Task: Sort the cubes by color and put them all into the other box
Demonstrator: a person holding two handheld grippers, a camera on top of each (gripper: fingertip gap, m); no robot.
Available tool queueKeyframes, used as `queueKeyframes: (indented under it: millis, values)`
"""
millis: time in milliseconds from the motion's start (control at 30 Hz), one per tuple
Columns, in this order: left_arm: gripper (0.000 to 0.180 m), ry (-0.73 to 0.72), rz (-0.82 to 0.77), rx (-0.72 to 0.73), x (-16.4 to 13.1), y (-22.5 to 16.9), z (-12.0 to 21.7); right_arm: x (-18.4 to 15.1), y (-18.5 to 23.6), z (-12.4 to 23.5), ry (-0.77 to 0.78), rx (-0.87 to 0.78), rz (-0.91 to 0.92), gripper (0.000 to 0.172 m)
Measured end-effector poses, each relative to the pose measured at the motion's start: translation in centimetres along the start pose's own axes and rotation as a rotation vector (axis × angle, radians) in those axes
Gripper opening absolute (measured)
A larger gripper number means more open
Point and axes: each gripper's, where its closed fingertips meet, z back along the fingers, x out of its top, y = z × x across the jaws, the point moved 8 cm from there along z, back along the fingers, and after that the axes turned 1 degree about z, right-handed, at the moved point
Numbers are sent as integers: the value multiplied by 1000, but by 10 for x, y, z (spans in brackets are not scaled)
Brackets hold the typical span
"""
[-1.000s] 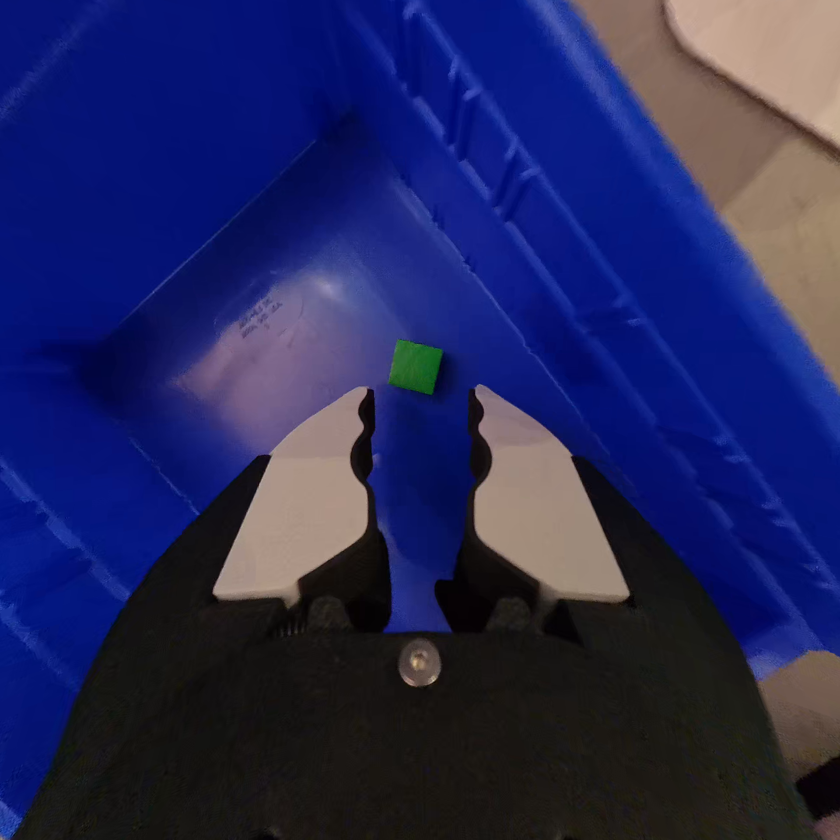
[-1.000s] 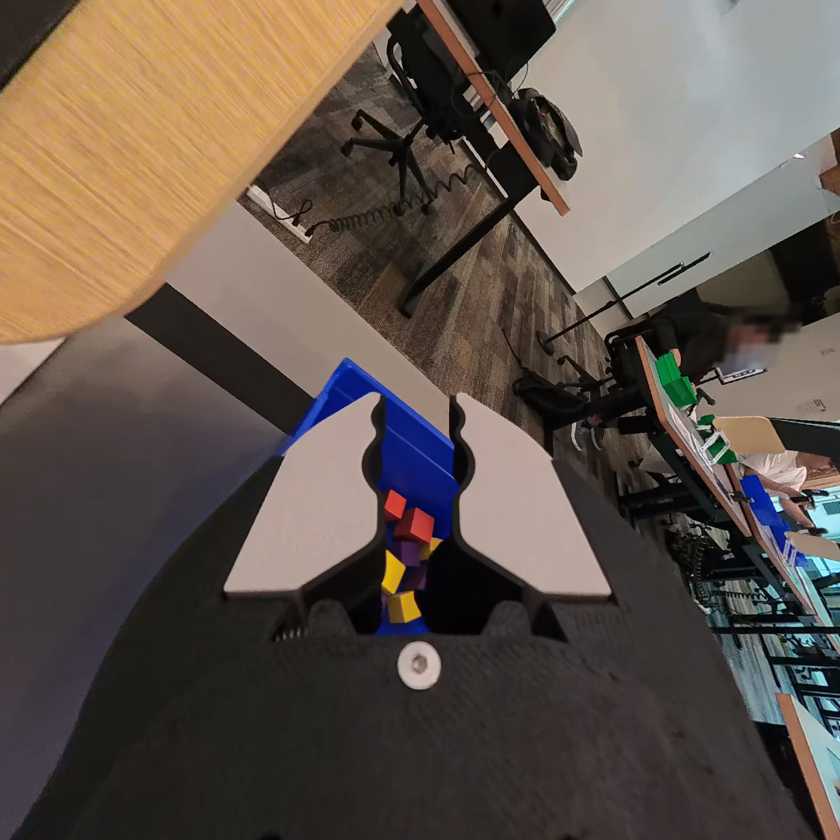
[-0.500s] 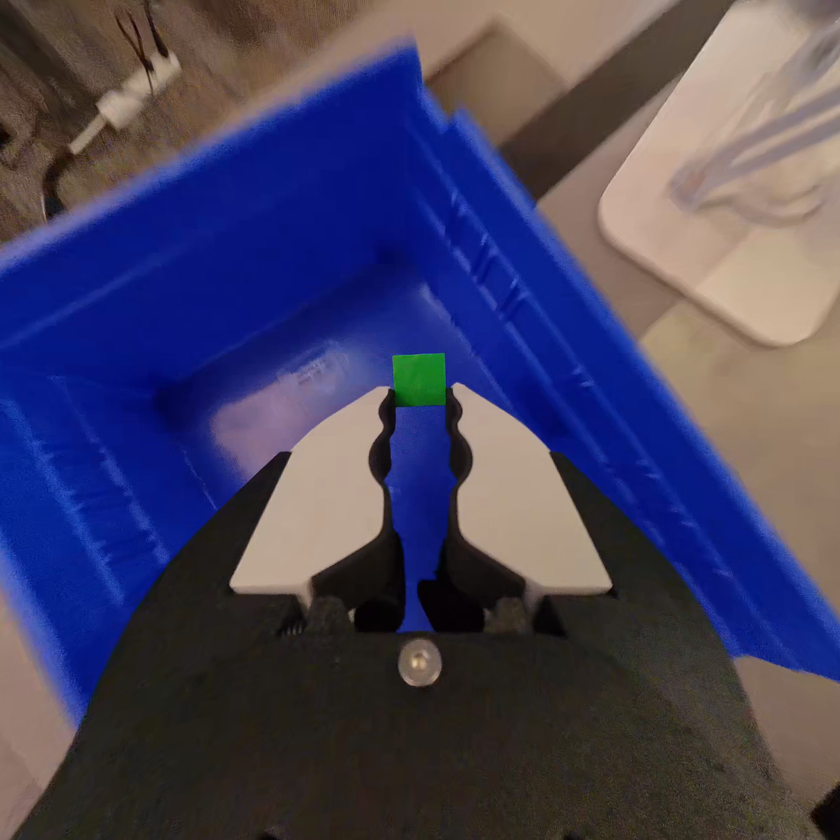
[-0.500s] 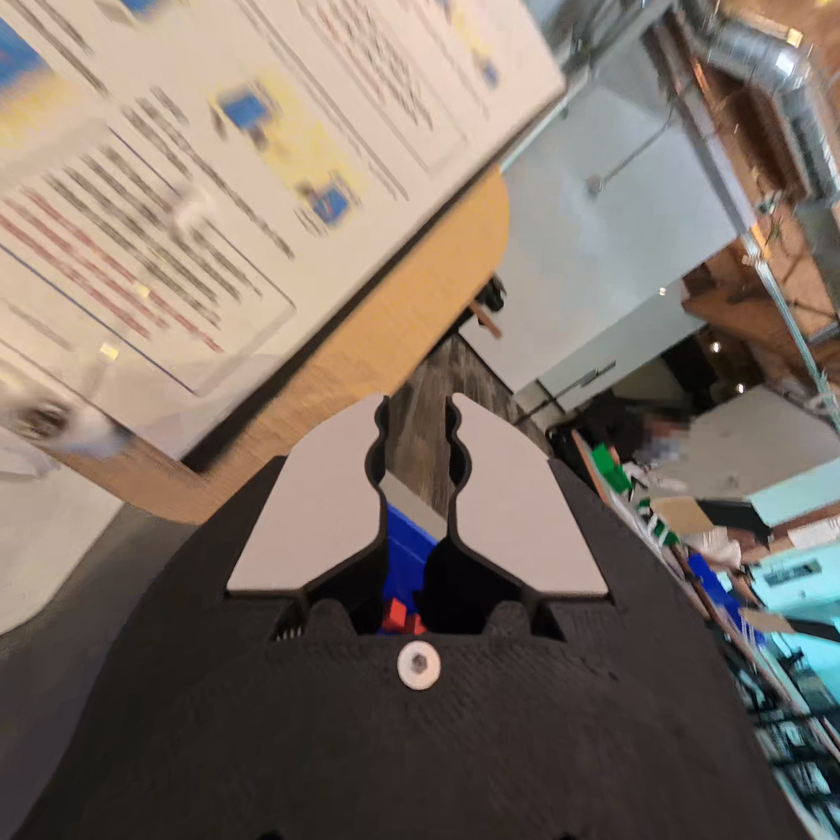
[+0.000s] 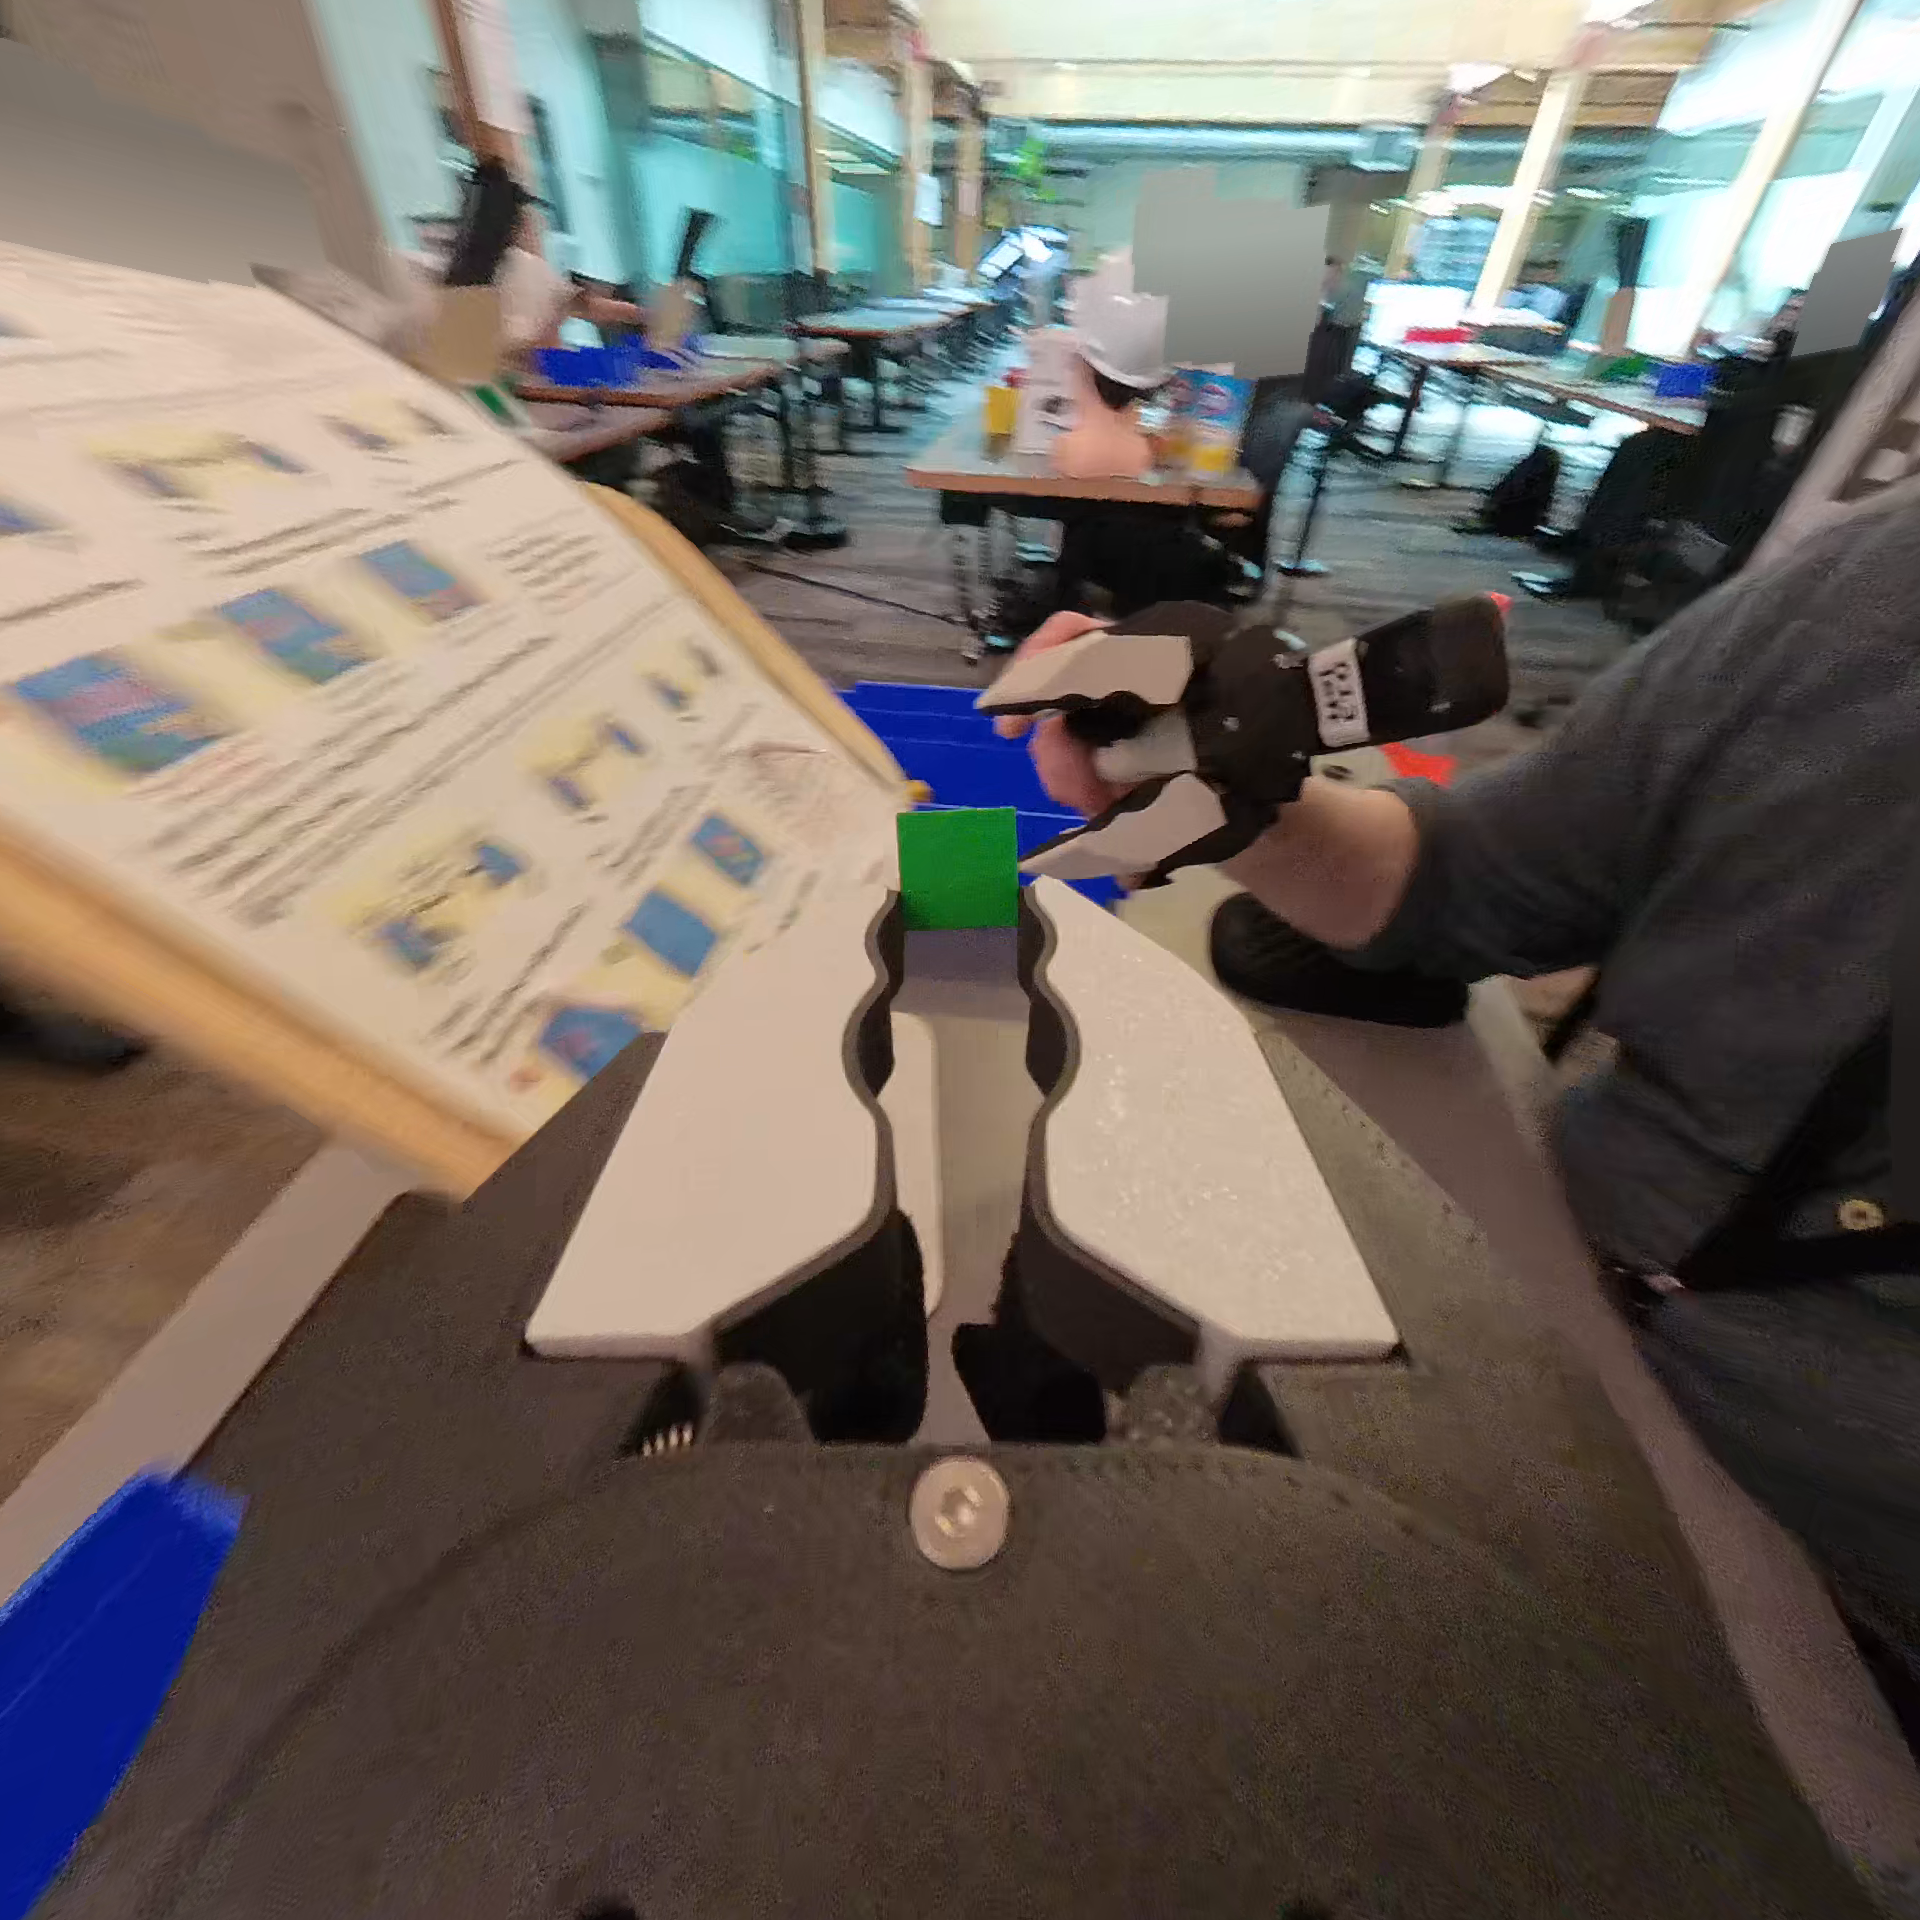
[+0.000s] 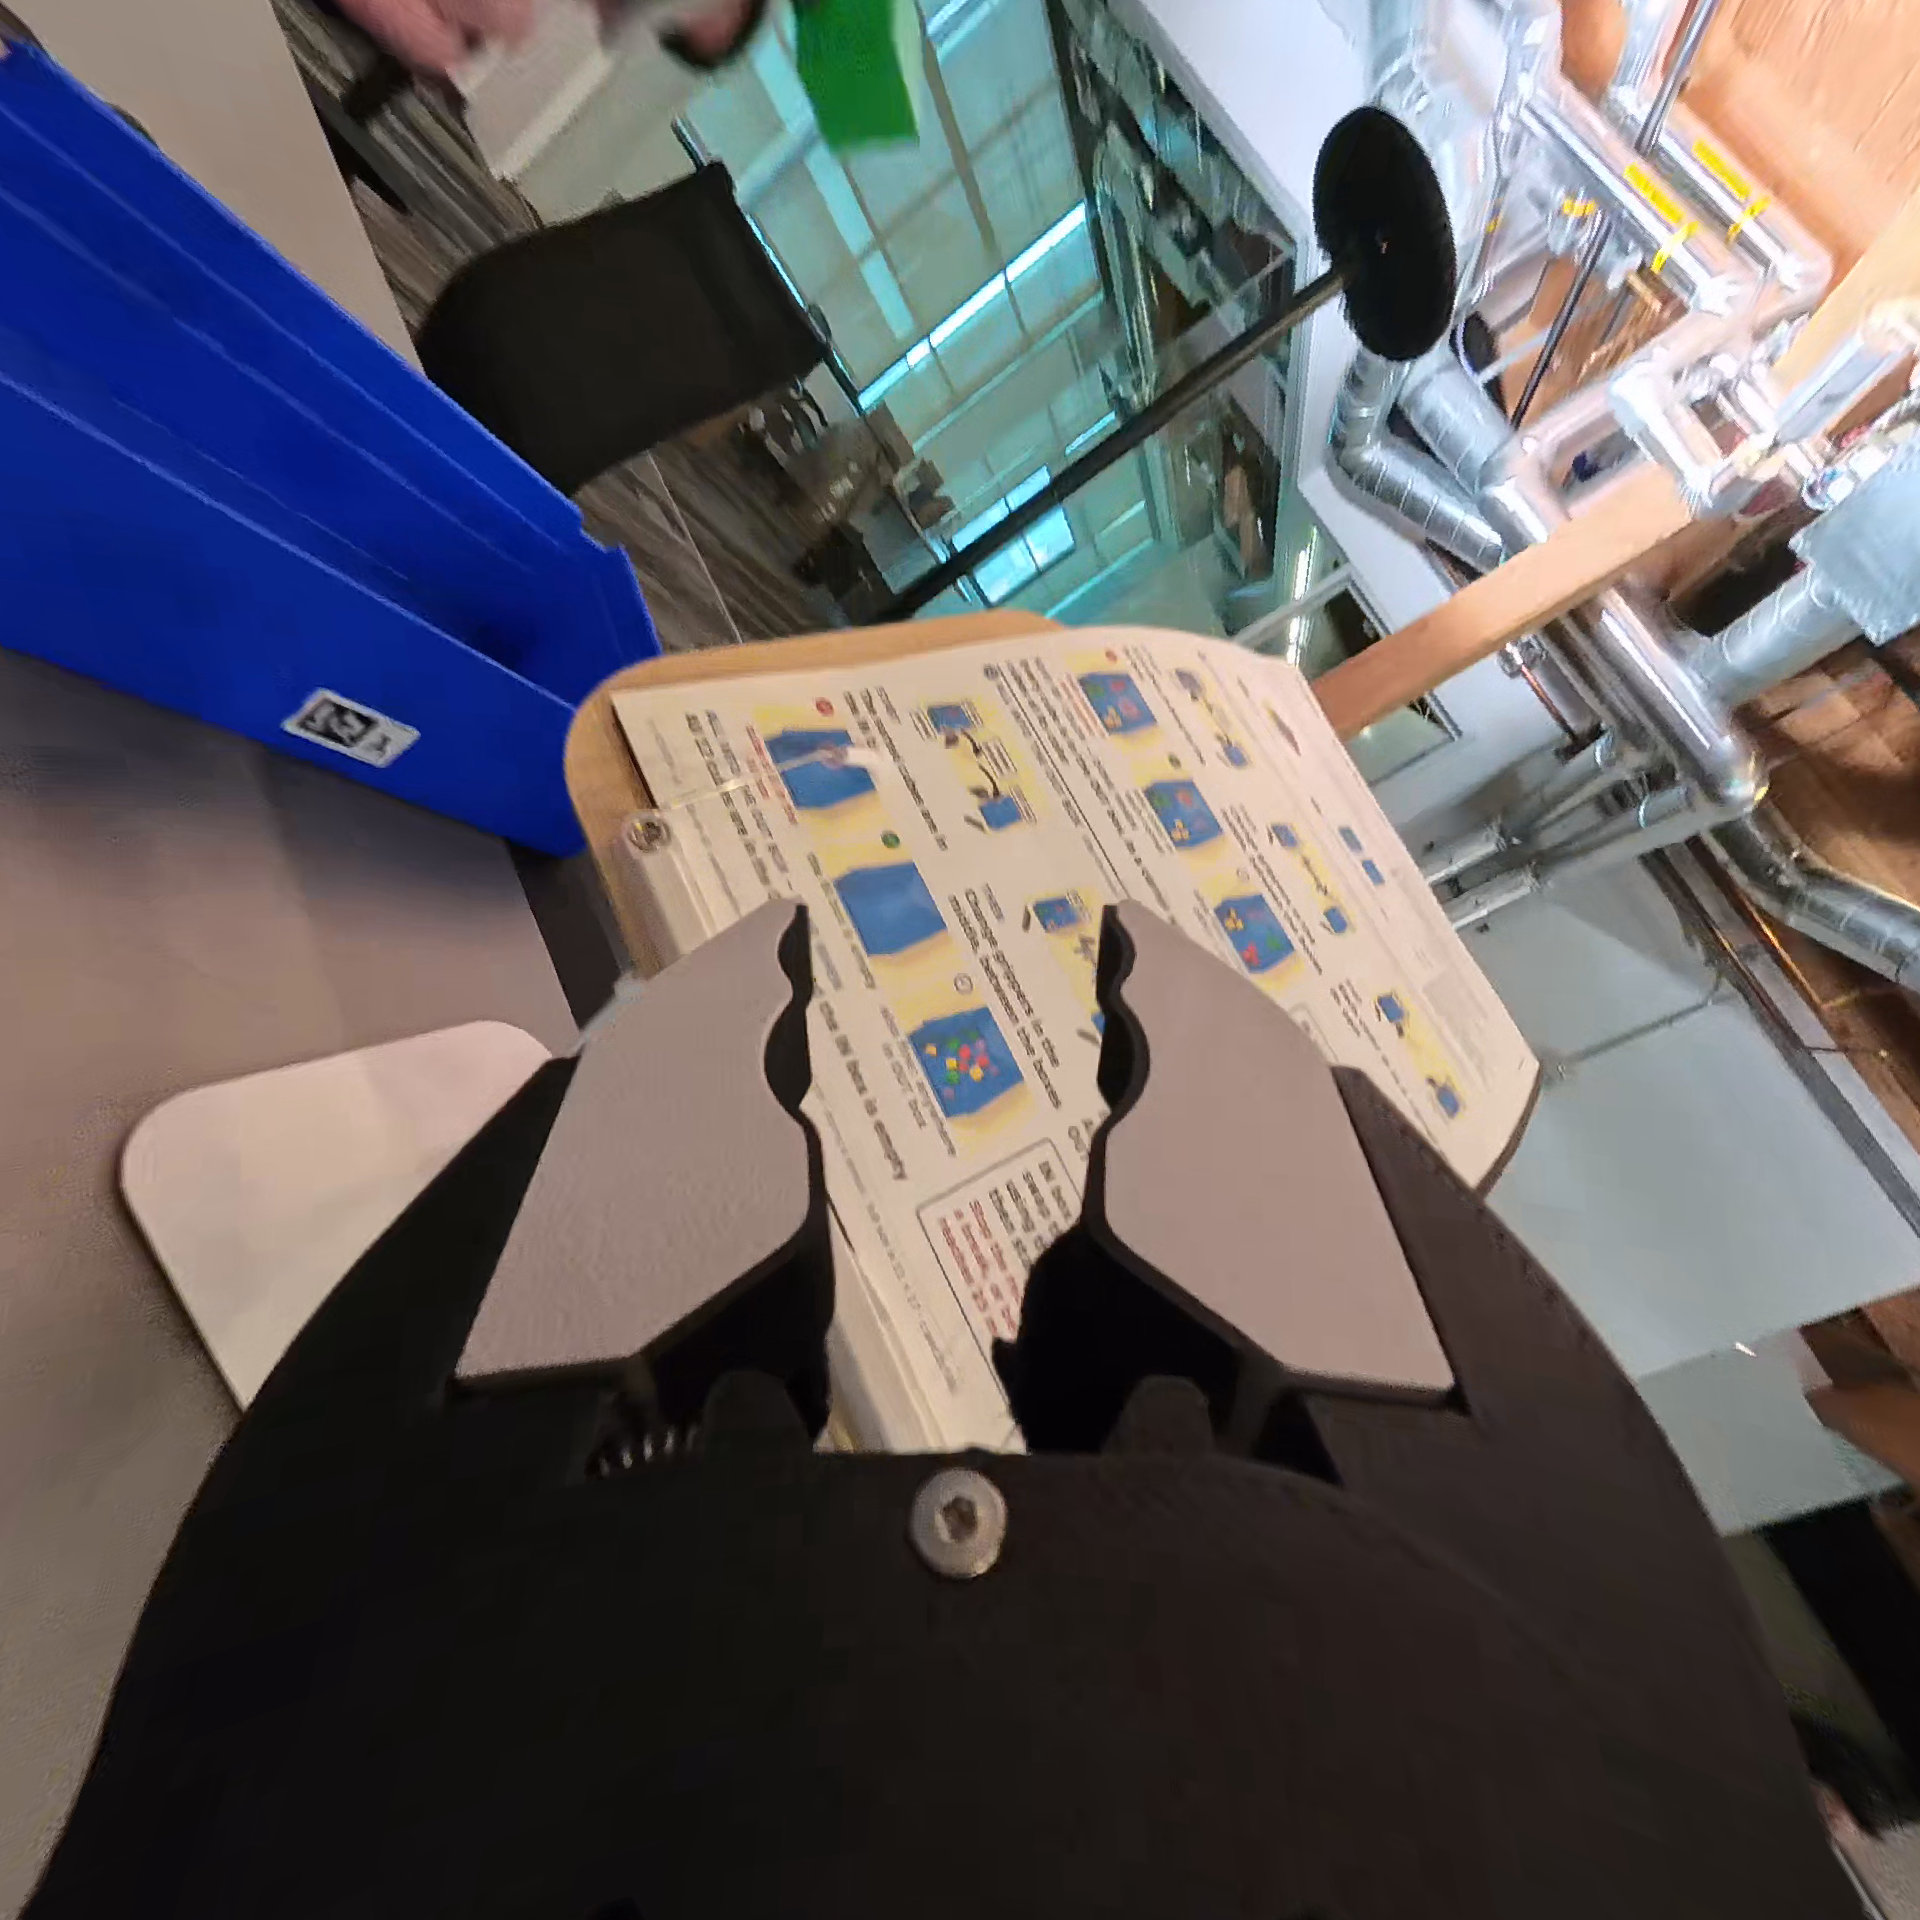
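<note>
Between my left hand-held gripper's fingertips I have a green cube clamped, both pads pressed on its sides, lifted clear of the grey worktop. Ahead of it sits a blue box, beside the tilted instruction board. My right hand-held gripper stands apart with nothing between its fingers, pointing at that board.

— What can't you make out?
— The instruction sheet is motion-blurred in the left wrist view, and the far blue box is half hidden behind it.
— And the right wrist view?
— The picture's top edge cuts off the green cube, and the claw holding it is blurred.
</note>
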Motion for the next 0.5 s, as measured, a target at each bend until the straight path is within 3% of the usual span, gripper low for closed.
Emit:
queueKeyframes:
  millis: [133,233,500]
  values:
    - [21,47,40,-230,-5,-20,-75,13,0,7,-71,0,0,54]
    - [21,26,105,-354,-13,-27,-113,16,-3,13,-100,-17,20,54]
    - [21,18,214,-448,-31,-27,-149,24,3,19,-178,-74,97,38]
